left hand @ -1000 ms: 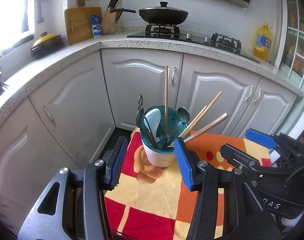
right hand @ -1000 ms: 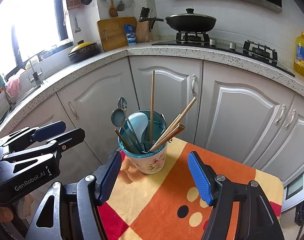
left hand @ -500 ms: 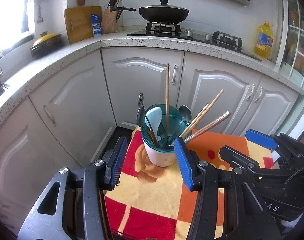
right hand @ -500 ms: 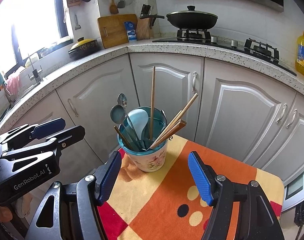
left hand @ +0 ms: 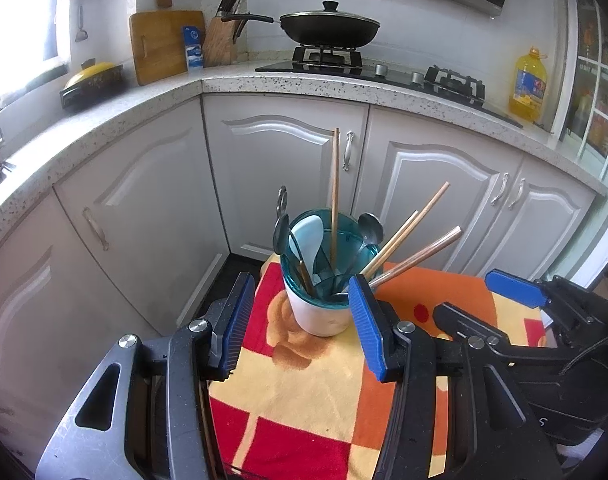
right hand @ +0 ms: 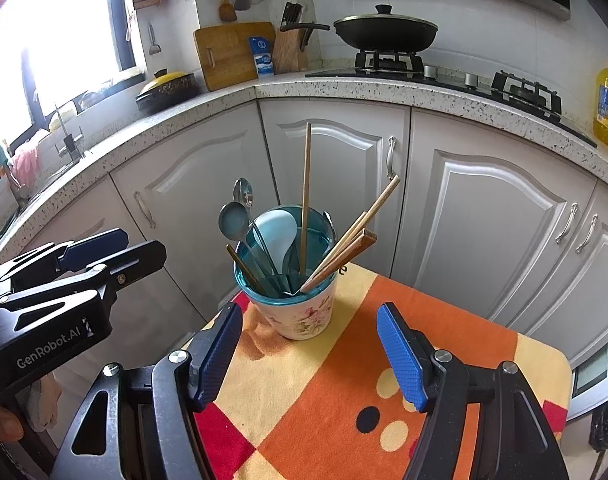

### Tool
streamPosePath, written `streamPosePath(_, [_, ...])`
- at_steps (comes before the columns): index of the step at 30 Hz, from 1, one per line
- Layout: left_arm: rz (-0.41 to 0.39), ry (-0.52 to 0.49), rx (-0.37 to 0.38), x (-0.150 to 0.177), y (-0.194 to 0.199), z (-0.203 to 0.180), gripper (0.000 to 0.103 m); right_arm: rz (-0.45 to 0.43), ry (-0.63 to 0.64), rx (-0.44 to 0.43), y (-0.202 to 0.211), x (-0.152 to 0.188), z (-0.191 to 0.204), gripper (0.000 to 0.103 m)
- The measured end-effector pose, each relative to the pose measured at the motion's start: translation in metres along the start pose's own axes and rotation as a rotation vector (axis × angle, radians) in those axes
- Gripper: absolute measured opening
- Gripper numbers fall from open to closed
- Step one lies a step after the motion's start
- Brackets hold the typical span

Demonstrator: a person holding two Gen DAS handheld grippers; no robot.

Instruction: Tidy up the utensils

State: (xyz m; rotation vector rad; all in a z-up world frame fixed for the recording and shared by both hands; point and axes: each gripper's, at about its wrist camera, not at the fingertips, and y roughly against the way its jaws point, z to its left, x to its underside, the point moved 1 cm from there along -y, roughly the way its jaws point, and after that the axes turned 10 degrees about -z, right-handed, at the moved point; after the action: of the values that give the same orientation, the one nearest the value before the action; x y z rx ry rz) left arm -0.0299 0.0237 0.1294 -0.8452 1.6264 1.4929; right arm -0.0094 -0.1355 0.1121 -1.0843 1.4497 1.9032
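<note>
Hovering over the orange-and-red patterned cloth [right hand: 424,344], we hold left gripper [left hand: 299,320] and right gripper [right hand: 308,356] released, empty; wooden chopsticks [right hand: 305,200] and metal spoons [right hand: 233,222] stand gathered in the floral ceramic cup [right hand: 304,316].

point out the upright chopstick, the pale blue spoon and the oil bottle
upright chopstick [right hand: 305,200], right wrist view, middle of its shaft
pale blue spoon [right hand: 273,232], right wrist view, its bowl
oil bottle [left hand: 527,84], left wrist view, its label

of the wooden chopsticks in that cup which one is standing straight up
The lone chopstick at the middle of the cup: it stands nearly vertical and rises highest, while the other chopsticks lean right over the rim.
</note>
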Motion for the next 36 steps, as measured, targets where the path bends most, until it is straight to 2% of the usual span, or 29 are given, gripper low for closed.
streamPosePath(18, [0.008, -0.046, 0.016, 0.011, -0.009, -0.015, 0.048, 0.035, -0.079, 0.049, -0.003, 0.015, -0.04, 0.068])
streamPosePath(36, [0.042, -0.05, 0.025, 0.018, -0.014, -0.023, 0.048, 0.054, -0.086, 0.06, -0.002, 0.022, -0.045, 0.069])
